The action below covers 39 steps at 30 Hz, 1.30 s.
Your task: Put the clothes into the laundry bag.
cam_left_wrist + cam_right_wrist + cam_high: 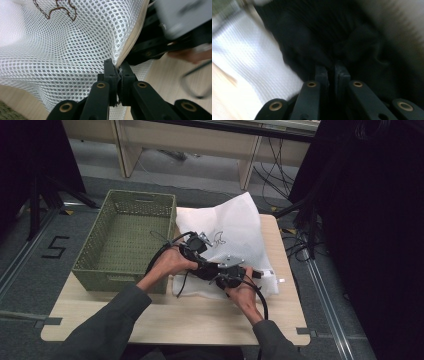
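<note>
Left hand-held gripper [117, 68] pinching mesh bag [75, 50] zipper edge, basket [125, 240] beside

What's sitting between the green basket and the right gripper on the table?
In the high view, between the green basket and the right gripper lie the left gripper, the hand holding it, and the near part of the white mesh bag.

A black "5" [55, 247] is marked on the grey floor [30, 285].

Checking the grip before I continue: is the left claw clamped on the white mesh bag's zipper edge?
Yes, the left claw pinches the white mesh bag right at its cream zipper seam.
</note>
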Tool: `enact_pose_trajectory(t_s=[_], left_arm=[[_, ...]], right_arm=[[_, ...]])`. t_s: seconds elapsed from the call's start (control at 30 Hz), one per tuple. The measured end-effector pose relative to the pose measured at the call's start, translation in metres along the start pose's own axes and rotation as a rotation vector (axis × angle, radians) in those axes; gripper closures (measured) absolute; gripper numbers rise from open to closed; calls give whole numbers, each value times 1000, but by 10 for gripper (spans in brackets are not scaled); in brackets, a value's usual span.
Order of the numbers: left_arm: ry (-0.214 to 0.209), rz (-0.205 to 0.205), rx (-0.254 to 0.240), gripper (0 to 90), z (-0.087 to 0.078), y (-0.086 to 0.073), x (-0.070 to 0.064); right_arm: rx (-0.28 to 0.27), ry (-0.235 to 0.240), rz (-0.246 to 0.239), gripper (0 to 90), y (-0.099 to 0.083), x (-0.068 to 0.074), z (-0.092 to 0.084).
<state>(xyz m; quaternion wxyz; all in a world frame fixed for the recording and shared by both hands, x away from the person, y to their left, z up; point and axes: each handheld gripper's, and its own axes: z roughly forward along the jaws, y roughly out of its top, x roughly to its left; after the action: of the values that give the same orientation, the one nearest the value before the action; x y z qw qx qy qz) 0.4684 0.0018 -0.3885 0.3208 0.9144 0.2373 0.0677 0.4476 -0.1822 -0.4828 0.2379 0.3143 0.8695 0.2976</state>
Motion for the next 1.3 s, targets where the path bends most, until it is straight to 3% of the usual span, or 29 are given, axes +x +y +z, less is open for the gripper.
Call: enact_pose_trajectory(t_s=[0.03,0.1,0.13,0.23,0.3,0.33,0.4,0.5,0.6,0.63,0.7,0.77,0.83,0.97,1.1,1.2,1.27,1.3], left_arm=[[2,7,5,868,0,0,0],[4,23,2,867,0,-1,2],[3,2,1,865,1,-2,2],[2,-4,3,854,3,-2,5],[19,6,-5,840,5,-3,4],[20,13,-10,835,7,-4,3],[34,22,-30,795,9,-6,3],[36,12,-60,776,12,-10,4],[38,0,-67,698,12,-12,4],[38,-8,-75,647,9,-13,1],[78,-27,-121,508,4,-16,-6],[112,-9,-150,475,-6,-22,-13],[110,-15,-180,450,-13,-31,-23],[100,0,-184,448,-13,-46,-37],[85,-21,-122,448,12,-70,-47],[79,-29,-107,450,23,-77,-46],[60,-30,-66,490,41,-85,-43],[65,-61,-71,496,47,-88,-43]], right_arm=[[13,-10,17,852,-4,2,4],[-18,-10,52,852,-3,-2,2],[-41,-12,66,852,0,-5,-4],[-65,-2,96,852,1,-10,-9],[-56,12,102,851,-1,-9,-8],[-70,8,76,851,-1,-10,-7],[-56,28,100,851,0,-8,-8],[-51,38,108,851,-1,-8,-8],[-53,47,125,850,-1,-8,-8],[-54,46,123,850,-1,-9,-8],[-54,49,133,851,-1,-10,-9],[-55,53,140,851,-1,-11,-9],[-60,51,138,851,-1,-12,-9],[-67,50,125,851,-1,-13,-9],[-65,56,120,850,0,-14,-10],[-69,53,141,851,0,-13,-9],[-65,58,137,850,-1,-13,-9],[-57,64,136,850,0,-13,-10]])
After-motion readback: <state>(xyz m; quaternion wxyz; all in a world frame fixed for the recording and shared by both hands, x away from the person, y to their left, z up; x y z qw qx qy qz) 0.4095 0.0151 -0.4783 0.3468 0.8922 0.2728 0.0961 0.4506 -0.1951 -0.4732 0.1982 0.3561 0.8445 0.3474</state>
